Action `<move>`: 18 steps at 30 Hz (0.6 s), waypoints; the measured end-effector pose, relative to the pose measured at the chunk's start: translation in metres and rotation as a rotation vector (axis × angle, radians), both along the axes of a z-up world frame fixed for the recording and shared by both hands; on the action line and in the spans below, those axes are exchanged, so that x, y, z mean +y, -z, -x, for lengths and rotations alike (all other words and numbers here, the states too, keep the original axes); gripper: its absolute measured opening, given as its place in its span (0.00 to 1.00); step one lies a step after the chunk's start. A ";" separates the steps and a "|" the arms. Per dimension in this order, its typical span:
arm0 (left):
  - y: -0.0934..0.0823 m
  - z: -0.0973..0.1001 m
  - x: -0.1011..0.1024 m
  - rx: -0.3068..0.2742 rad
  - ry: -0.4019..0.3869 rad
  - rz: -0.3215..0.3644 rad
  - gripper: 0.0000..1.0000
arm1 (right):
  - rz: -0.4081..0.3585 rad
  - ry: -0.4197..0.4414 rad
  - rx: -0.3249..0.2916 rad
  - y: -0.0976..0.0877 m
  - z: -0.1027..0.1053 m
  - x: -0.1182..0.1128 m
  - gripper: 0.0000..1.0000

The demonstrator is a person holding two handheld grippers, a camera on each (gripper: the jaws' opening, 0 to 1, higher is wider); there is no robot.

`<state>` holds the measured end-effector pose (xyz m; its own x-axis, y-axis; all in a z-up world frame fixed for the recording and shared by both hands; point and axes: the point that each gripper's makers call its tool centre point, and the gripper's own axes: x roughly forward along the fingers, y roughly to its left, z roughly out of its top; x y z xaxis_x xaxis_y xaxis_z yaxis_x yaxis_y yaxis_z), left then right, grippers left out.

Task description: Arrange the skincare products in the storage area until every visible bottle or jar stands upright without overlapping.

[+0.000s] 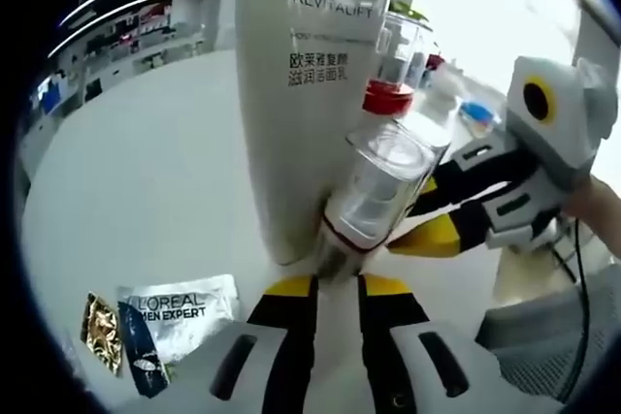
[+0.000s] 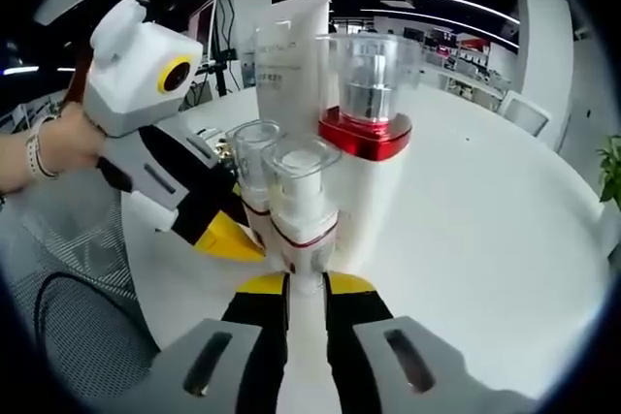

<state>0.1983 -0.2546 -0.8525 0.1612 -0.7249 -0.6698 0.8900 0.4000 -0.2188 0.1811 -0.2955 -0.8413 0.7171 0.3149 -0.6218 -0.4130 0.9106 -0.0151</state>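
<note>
Spacing judged as the step in hand: held two small clear-capped bottles upright on the counter (image 2: 505, 239), seemingly touching, crowded against the tube (image 2: 291, 46) and the red-collared bottle (image 2: 364, 143). Had the right claw (image 2: 306, 283) narrow on the base of the front bottle (image 2: 301, 191) and the left claw (image 1: 340, 283) narrow on what looked like the rear bottle (image 2: 254, 157), both reaching in low and meeting at an angle from opposite sides. Called next for easing the pair apart without tipping, then letting go; noted also sachets (image 1: 175, 312) flat near the left claw.
</note>
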 end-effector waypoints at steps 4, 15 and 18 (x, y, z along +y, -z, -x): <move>0.000 0.001 0.000 -0.005 0.012 -0.001 0.13 | -0.002 0.000 -0.004 -0.001 0.001 0.000 0.15; -0.012 0.003 0.007 -0.006 0.022 0.012 0.18 | -0.013 0.014 -0.023 -0.012 0.009 0.005 0.20; -0.019 0.002 0.010 -0.021 0.016 0.023 0.21 | -0.012 0.019 -0.035 -0.019 0.011 0.007 0.23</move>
